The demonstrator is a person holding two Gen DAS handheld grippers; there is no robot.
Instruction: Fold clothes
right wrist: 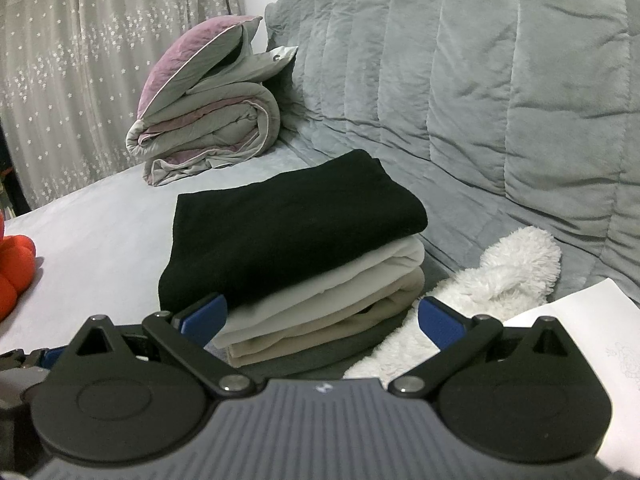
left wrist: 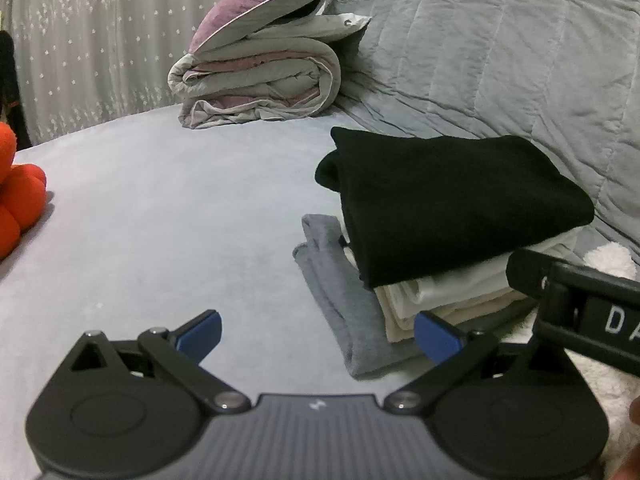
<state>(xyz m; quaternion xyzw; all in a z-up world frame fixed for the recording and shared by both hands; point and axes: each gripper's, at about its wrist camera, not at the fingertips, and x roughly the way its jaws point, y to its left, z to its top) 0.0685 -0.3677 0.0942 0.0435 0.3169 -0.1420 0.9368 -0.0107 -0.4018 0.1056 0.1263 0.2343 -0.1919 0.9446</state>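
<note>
Grey bedding (left wrist: 160,208) stretches ahead of both grippers, with star-dotted curtains (left wrist: 80,40) and a rolled duvet (left wrist: 260,84) far beyond the fingertips. The left gripper (left wrist: 318,334) hangs released and empty over bare sheet; the stack of folded clothes (left wrist: 452,216) lies past its right finger, black garment on top. Only this view shows the grey piece (left wrist: 340,296) jutting out at the stack's base, and the other gripper's black body (left wrist: 580,312) at the right edge. The right gripper (right wrist: 322,318) is also spread and empty, the stack (right wrist: 292,216) directly ahead between its fingers. Only this view shows the whole fluffy white item (right wrist: 500,276) and a paper sheet (right wrist: 592,344) beyond the right finger.
</note>
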